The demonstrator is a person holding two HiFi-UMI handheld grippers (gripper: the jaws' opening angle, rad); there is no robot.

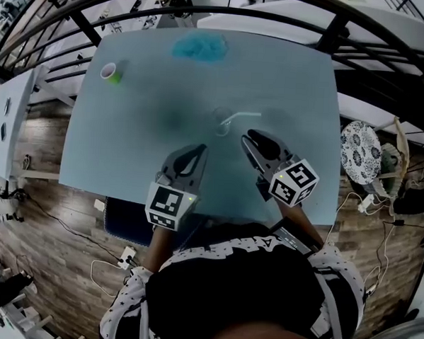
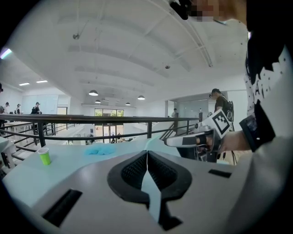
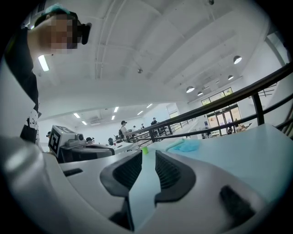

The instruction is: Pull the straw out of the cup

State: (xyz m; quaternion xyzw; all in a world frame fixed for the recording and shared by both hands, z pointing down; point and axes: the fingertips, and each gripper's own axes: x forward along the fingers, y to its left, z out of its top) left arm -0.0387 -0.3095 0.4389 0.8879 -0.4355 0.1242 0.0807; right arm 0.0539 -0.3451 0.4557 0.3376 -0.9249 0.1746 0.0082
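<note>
Green cup (image 1: 109, 71) at the surface's (image 1: 128, 147) far left corner. Left hand-held gripper (image 1: 201, 150), jaws pressed together, near the front edge. Mid-surface, the straw (image 1: 242, 116) leans in the clear cup (image 1: 220, 120); right hand-held gripper (image 1: 249, 139) just beside it, slightly spread, empty.

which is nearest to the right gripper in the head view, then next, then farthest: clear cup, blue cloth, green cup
1. Clear cup, holding the straw, just ahead and left of the right gripper.
2. Blue cloth, on the far side, near the middle.
3. Green cup, at the far left corner.
</note>
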